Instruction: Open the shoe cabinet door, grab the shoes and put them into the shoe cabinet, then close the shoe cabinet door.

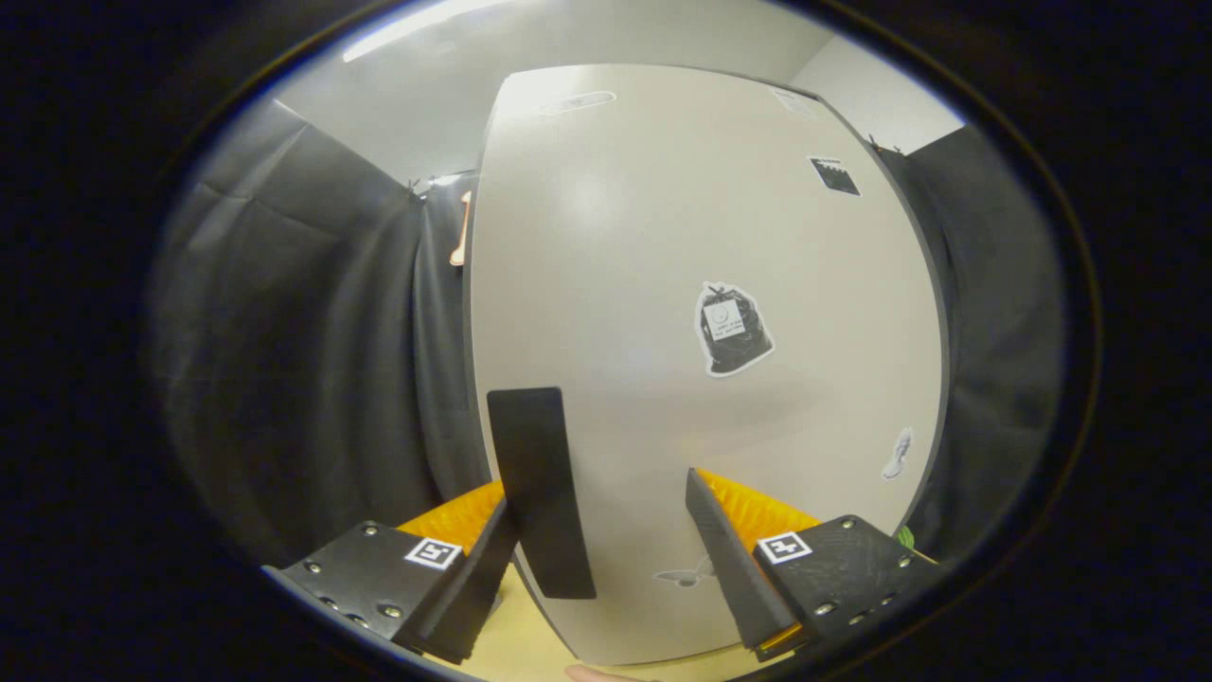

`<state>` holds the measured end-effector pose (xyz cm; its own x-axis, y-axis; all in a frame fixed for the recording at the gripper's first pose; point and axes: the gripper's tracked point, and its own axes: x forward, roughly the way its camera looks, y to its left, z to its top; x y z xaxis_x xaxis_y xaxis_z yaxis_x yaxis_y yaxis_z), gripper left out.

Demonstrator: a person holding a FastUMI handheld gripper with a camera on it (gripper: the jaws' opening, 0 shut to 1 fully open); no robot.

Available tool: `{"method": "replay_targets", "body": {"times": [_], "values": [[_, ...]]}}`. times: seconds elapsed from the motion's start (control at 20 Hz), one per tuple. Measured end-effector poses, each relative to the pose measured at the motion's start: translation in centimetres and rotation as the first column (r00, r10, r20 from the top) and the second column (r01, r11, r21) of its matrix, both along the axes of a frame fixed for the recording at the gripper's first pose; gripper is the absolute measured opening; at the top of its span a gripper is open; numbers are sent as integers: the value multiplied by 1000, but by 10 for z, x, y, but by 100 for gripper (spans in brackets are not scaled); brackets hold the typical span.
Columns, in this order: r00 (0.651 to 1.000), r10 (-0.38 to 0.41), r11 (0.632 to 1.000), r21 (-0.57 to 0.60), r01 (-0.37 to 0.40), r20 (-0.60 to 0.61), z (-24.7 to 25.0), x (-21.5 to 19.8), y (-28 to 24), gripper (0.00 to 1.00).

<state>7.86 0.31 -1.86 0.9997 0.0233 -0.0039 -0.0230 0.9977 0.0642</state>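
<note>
Gripper at the handle of the shoe cabinet door

The gripper is spread apart, its fingers on either side of the dark upright handle, neither clearly pressing it. The pale cabinet door stands just ahead, close up. It carries a bin-bag sticker, a small dark sticker higher up and a pale one near its right edge; their print is too small to read.

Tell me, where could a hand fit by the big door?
Ahead of the open gripper, the pale flat cabinet door is bare between its black rectangular handle and the black bag sticker. Pale yellow floor below is bare too. Crowded: the handle, beside one finger.
</note>
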Motion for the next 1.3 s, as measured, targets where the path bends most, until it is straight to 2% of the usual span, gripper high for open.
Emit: {"method": "replay_targets", "body": {"times": [0.95, 1.3], "values": [[999, -45, 999, -7, 45, 21, 0, 12, -1, 98], [999, -32, 999, 11, 32, 11, -1, 13, 2, 98]]}}
